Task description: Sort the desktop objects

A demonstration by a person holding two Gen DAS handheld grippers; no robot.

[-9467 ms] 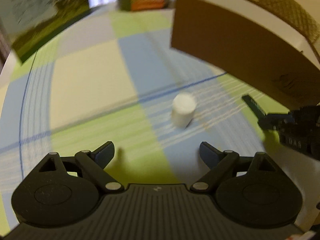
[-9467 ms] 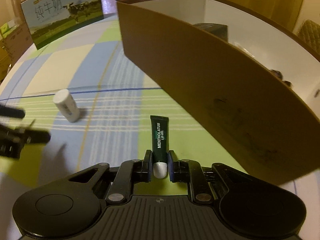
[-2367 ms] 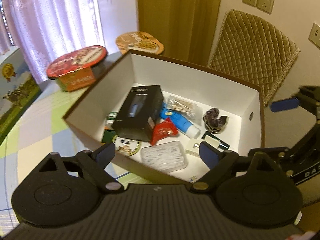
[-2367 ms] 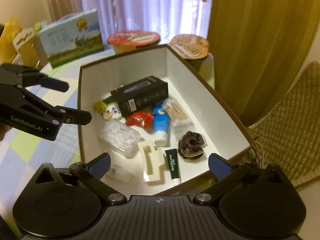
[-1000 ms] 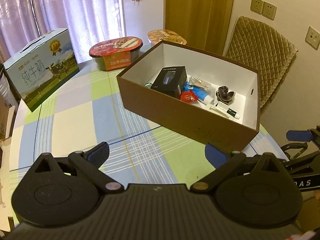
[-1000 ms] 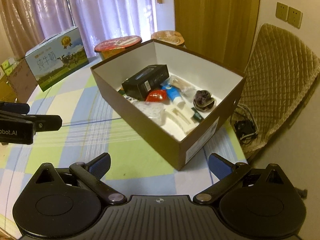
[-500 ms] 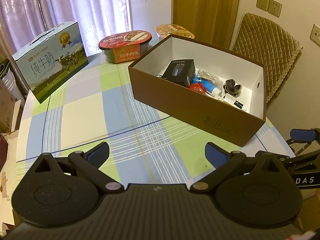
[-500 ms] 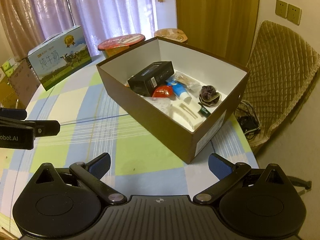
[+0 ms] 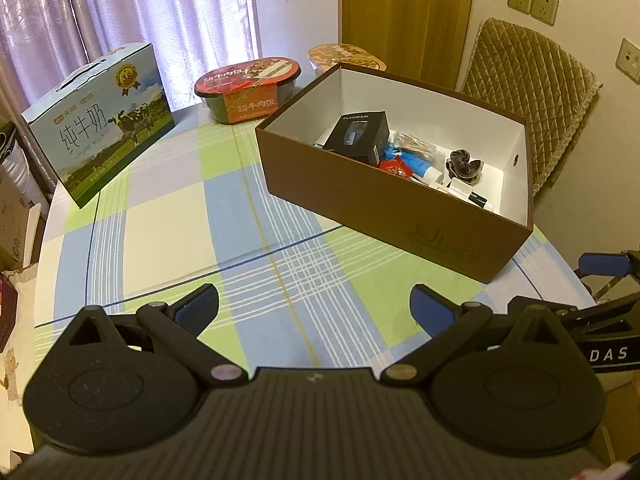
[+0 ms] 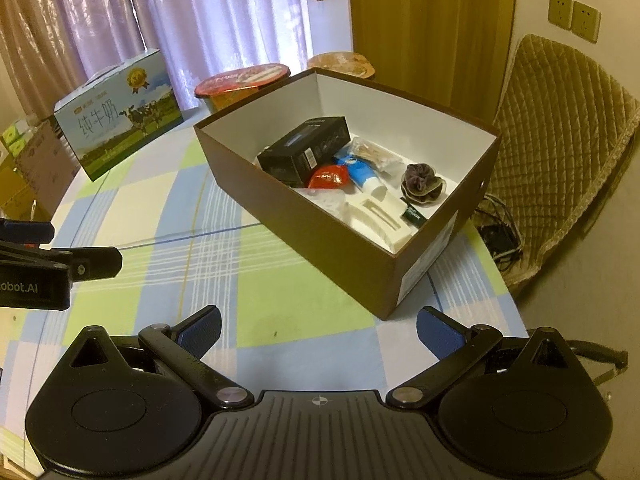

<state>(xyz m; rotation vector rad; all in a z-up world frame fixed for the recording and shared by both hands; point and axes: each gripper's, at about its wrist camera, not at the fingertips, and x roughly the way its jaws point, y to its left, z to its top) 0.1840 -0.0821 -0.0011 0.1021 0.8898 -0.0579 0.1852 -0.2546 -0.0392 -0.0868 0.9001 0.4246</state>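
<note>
Pulling away from the open brown cardboard box with the white lining (image 10: 352,248), both tongs are now held back and high above the checked blue, green and cream tablecloth (image 9: 168,216), where a second ago they stood closer to the box. The left gripper (image 9: 314,306) and the right gripper (image 10: 318,330) are spread wide, with nothing held. Sorted items lie inside the box: a black carton (image 10: 306,148), a blue tube (image 10: 362,174), a dark scrunchie (image 10: 422,182). No loose item is seen on the cloth, so sorting is judged finished. Wide bare cloth is left before the box; the table edge falls away just right of the box.
</note>
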